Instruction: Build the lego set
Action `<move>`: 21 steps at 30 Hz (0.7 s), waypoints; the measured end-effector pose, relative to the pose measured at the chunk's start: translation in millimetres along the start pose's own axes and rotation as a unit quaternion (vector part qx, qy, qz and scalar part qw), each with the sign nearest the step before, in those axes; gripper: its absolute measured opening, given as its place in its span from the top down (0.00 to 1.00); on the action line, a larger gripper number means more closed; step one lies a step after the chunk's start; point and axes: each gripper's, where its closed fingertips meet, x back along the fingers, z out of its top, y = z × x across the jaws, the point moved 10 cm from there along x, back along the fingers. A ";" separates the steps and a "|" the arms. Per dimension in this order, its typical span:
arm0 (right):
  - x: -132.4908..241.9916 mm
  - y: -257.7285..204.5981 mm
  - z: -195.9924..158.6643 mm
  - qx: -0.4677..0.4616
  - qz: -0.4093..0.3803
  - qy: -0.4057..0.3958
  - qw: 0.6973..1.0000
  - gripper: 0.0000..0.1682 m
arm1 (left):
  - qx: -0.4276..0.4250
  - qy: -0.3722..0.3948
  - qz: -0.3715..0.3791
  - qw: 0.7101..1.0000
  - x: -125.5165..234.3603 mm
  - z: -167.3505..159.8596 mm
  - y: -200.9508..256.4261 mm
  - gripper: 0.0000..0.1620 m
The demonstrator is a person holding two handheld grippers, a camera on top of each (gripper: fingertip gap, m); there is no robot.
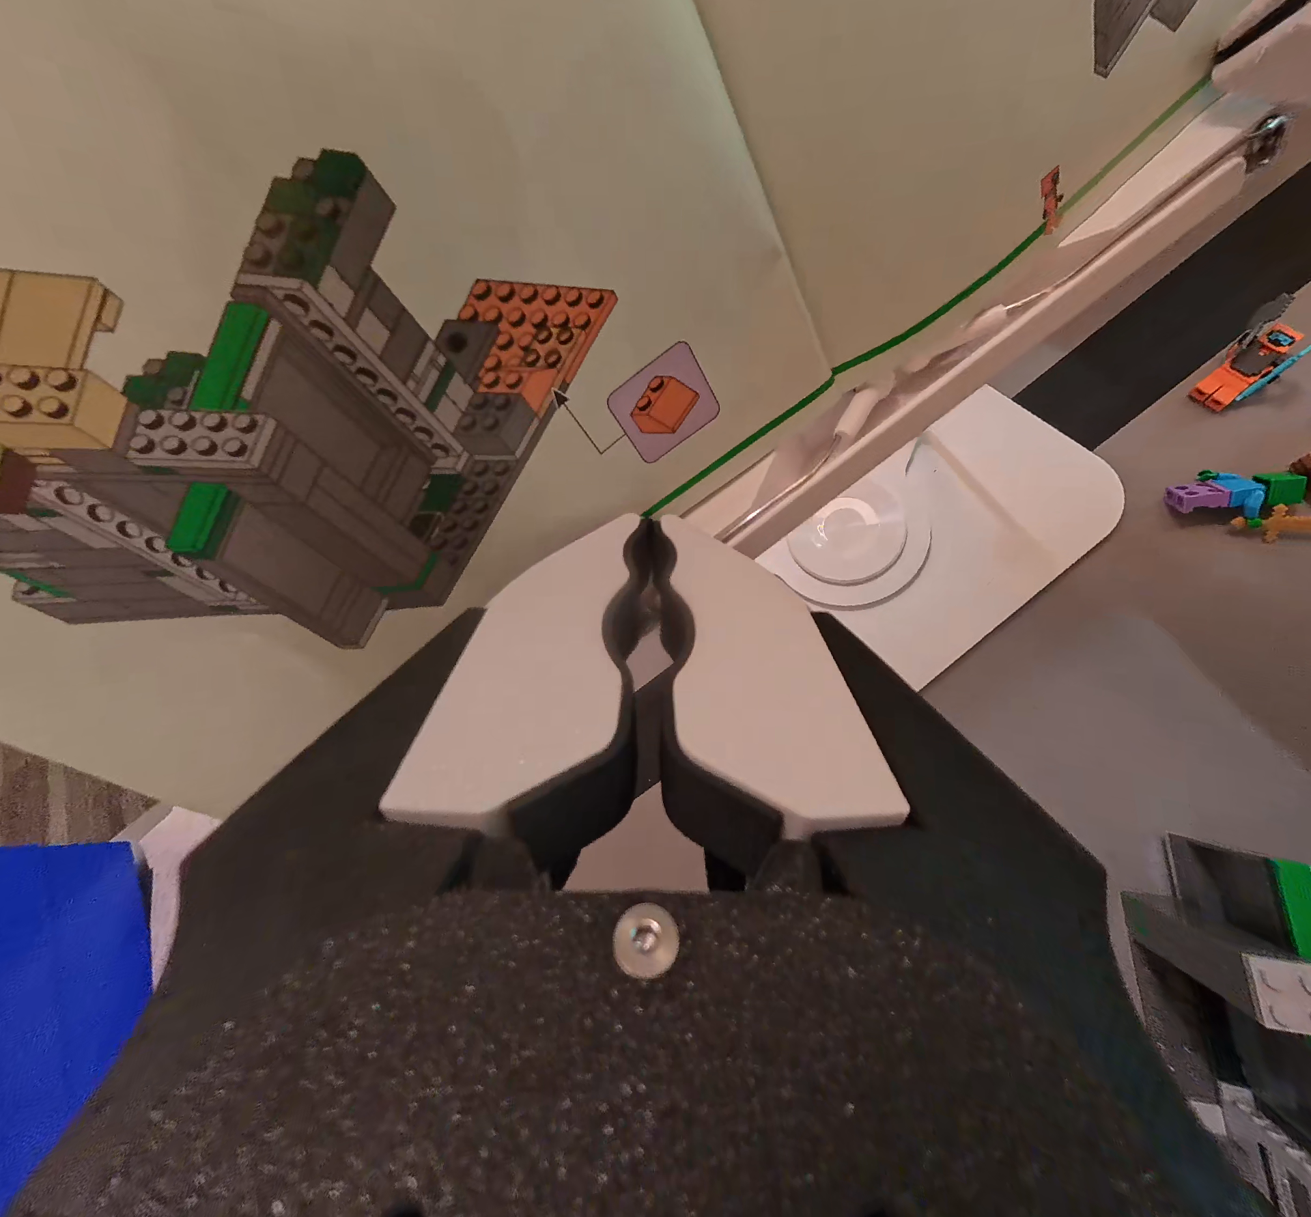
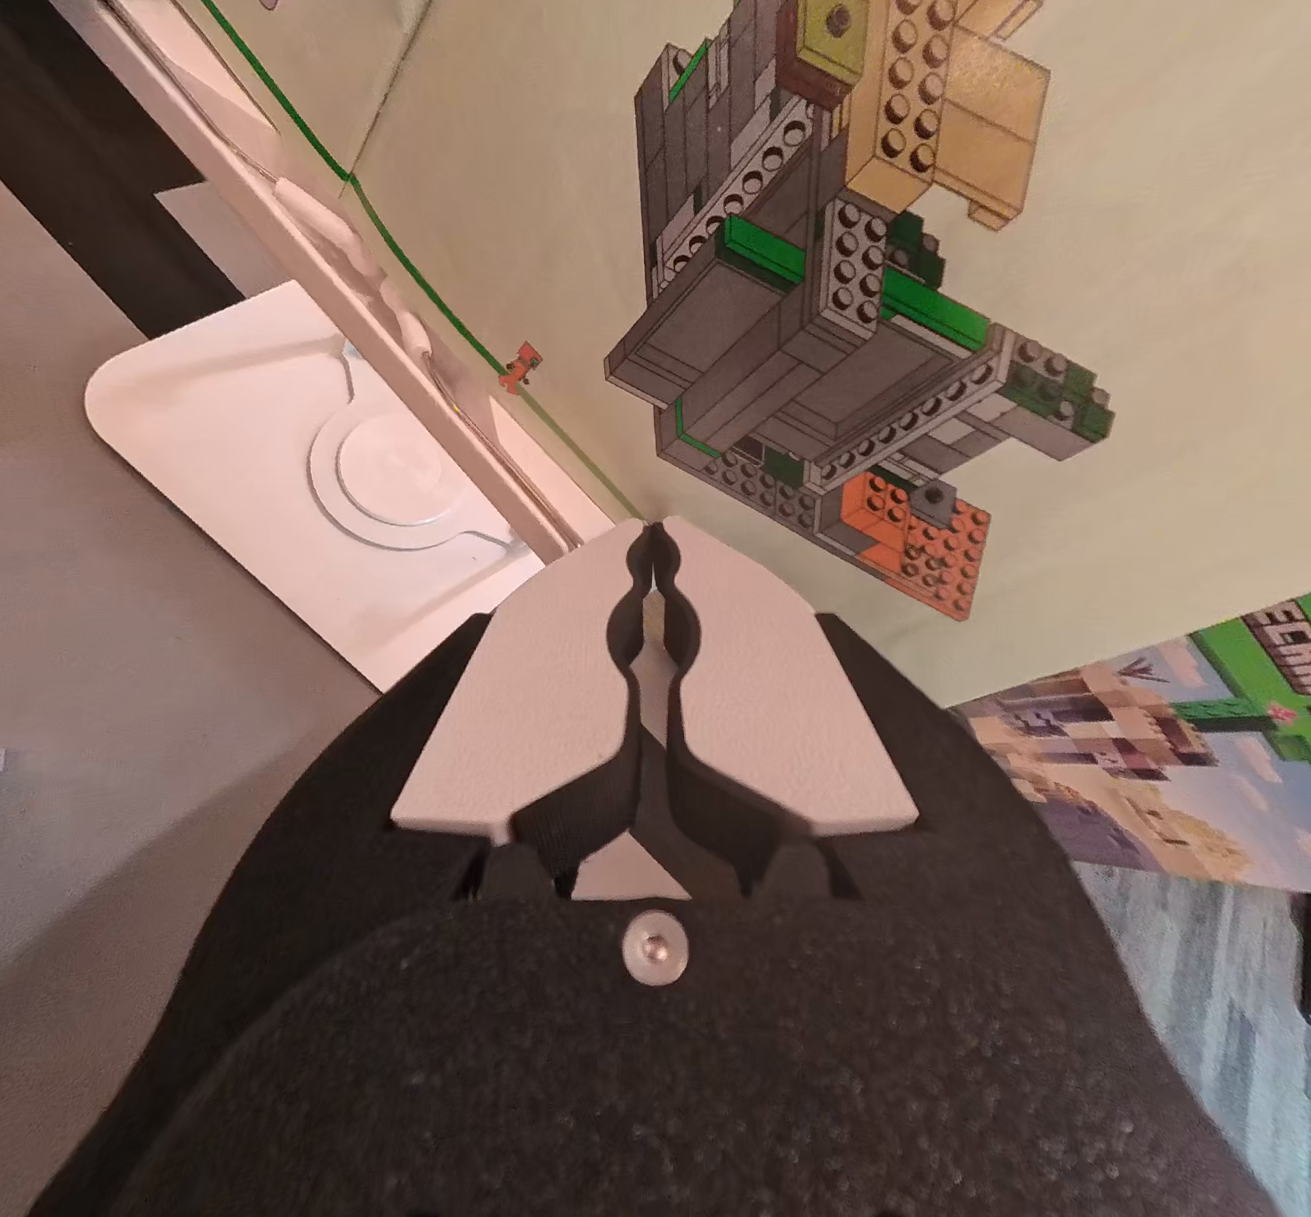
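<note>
1. The left gripper (image 1: 649, 526) is hovering at the lower edge of the open instruction booklet (image 1: 426, 83), its jaws pressed together at the tips with nothing between them.
2. The right gripper (image 2: 651, 529) is sitting at the same green-lined page edge in its own view, jaws likewise closed and empty.
3. The booklet is leaning on a white stand (image 1: 1029, 516) whose flat base is resting on the grey table (image 1: 1170, 651); a metal wire clip (image 1: 816, 480) is running along the stand's ledge, just beyond the left fingertips.
4. The printed page is showing a grey and green build drawing (image 1: 298, 445) with an orange plate at one corner and a small inset of an orange brick (image 1: 663, 402) beside it.
5. The actual lego pieces are lying well apart from both grippers: an orange and blue figure (image 1: 1248, 360) and a purple, blue and green figure (image 1: 1241, 495) are resting on the table to the right of the stand in the left wrist view.
6. A grey and green built section (image 1: 1248, 956) is showing at the right edge of that view, partly cut off.
7. A blue cloth (image 1: 64, 1013) is filling the lower left corner.
8. In the right wrist view, the lego box (image 2: 1135, 778) with pixel artwork is lying below the booklet at the right.
</note>
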 end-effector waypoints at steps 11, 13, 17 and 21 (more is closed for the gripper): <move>86.1 -39.4 -14.6 -0.135 -0.007 0.252 0.958 1.00 | 0.088 0.234 0.039 0.967 81.5 -50.2 42.0 1.00; 102.4 -56.8 -21.4 -0.157 -0.014 0.283 0.946 1.00 | 0.105 0.256 0.036 0.960 96.1 -62.2 53.2 1.00; 121.7 -96.6 -39.3 -0.190 -0.013 0.295 0.936 1.00 | 0.121 0.273 0.027 0.954 120.7 -83.7 76.0 1.00; 133.2 -132.5 -62.4 -0.215 -0.003 0.280 0.935 1.00 | 0.143 0.271 0.013 0.952 138.6 -107.7 98.9 1.00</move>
